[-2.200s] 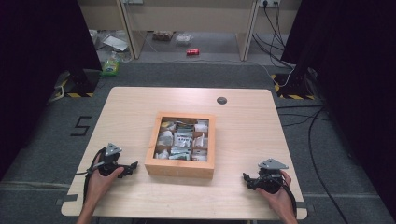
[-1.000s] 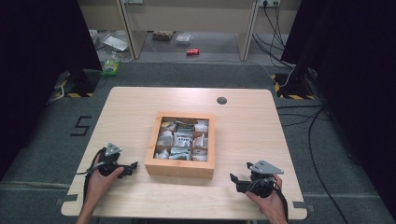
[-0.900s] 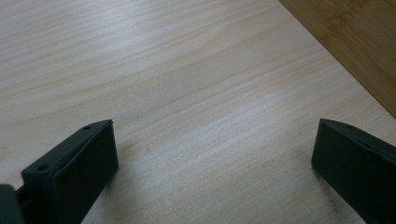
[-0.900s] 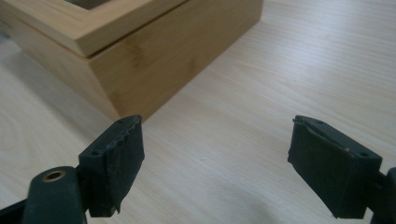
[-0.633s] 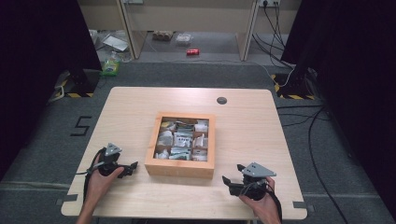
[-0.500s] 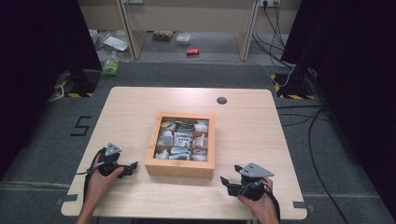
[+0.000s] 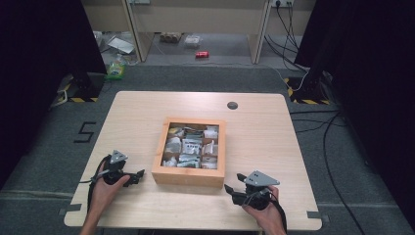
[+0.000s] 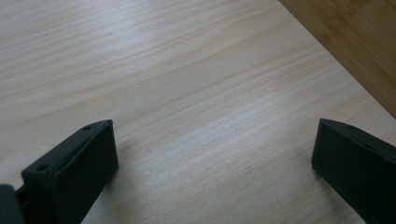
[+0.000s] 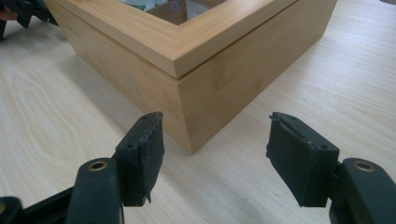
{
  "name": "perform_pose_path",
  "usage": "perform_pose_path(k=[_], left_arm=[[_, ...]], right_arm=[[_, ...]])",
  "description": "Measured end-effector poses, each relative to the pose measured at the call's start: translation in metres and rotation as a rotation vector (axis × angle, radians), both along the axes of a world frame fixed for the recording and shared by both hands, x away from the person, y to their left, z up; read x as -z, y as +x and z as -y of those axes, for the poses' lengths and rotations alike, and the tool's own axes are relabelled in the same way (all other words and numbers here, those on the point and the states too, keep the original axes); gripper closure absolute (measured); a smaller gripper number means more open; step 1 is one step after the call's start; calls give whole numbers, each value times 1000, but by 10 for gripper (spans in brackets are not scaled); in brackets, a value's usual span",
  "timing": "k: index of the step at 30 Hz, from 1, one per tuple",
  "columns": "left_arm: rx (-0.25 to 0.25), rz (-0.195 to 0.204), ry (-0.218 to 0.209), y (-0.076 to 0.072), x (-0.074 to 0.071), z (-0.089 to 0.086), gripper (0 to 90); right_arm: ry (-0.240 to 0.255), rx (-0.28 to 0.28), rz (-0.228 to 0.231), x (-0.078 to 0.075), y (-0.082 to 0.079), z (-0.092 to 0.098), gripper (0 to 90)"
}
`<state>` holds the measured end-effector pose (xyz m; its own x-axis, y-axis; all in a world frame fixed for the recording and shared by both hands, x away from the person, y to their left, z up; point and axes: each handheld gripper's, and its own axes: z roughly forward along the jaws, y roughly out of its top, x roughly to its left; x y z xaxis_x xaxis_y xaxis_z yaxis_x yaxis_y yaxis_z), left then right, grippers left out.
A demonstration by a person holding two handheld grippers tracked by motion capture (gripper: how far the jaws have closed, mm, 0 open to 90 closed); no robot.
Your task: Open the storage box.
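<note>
Sliding in along the table's (image 7: 274, 147) near edge, the right gripper (image 7: 234, 189) now sits just off the near right corner of the wooden box (image 7: 188, 175), where earlier it rested near the table's right edge. Its jaws have just been closing but stand apart, with nothing between them, aimed at that corner. The left gripper (image 7: 138, 175) lies released beside the box's left wall, unmoved. A grasp on the box looks imminent.

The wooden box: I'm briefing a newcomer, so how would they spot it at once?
On the pale wooden table, look at the middle. The wooden box sits there, square and thick-framed, its window showing small packets in compartments. It is the only raised thing on the tabletop, lying between the left gripper and the right gripper.
</note>
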<state>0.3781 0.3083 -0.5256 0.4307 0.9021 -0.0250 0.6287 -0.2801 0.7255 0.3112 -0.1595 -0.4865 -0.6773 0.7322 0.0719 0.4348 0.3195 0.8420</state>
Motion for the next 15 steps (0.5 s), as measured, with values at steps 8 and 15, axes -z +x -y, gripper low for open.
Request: perform_pose_path(k=[8,15], left_arm=[[0,0,0,0,0,0,0],[0,0,0,0,0,0,0]], right_arm=[[32,-2,10,-2,1,-3,417],[41,-31,18,-2,1,-12,475]])
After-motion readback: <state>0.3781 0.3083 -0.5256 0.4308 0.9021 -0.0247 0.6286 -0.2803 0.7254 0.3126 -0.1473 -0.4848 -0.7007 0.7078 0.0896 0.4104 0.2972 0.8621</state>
